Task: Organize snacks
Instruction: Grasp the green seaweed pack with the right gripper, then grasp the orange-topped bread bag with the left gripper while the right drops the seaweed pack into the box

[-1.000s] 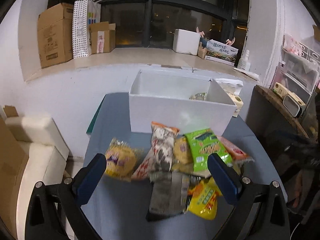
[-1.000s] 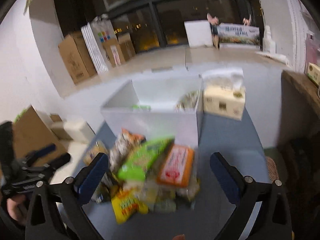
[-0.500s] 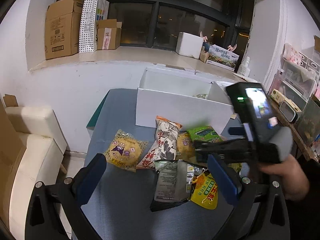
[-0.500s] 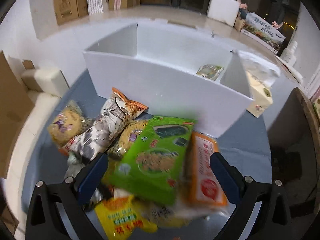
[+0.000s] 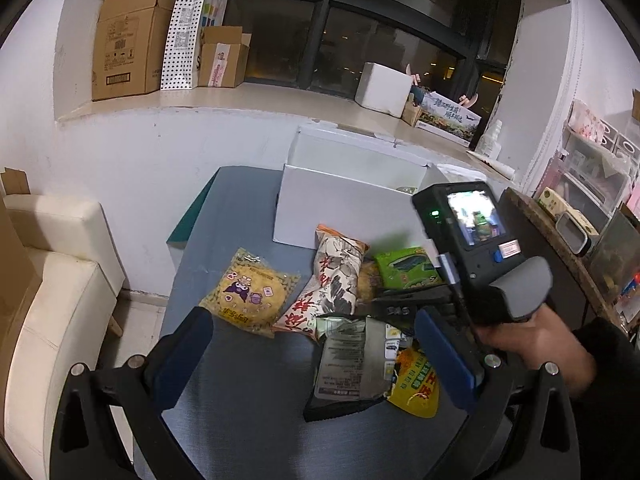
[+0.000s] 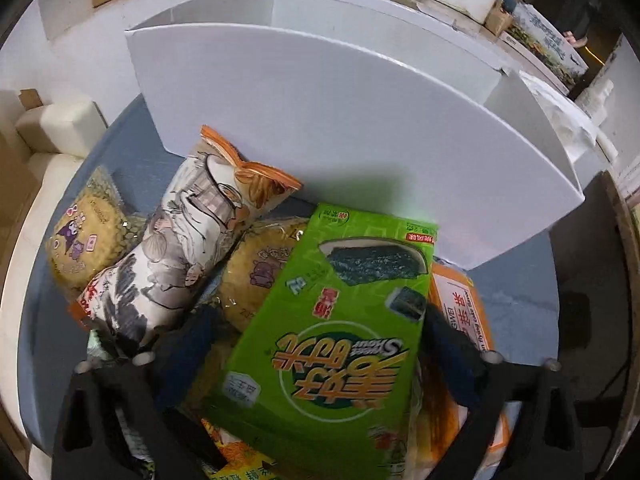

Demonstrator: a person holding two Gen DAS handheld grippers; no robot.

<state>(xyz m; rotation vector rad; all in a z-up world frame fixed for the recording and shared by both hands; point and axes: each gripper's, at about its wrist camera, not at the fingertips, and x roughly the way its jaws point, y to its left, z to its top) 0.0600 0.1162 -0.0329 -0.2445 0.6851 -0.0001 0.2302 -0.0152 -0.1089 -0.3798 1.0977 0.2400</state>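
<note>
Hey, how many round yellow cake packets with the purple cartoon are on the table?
2. One yellow packet lies at the pile's left edge on the blue table; the second yellow packet sits partly under the green seaweed pack. More may be buried.

Cardboard boxes [image 5: 128,36] and a dotted bag [image 5: 188,32] line the sill; cream sofa [image 5: 52,280] at left.

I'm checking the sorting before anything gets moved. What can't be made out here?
- White box contents: right wrist view, near wall hides the inside.
- Whether the right gripper presses the green seaweed pack: its jaws have just been closing; pads partly hidden.
- Orange packet: mostly under the green pack.
</note>
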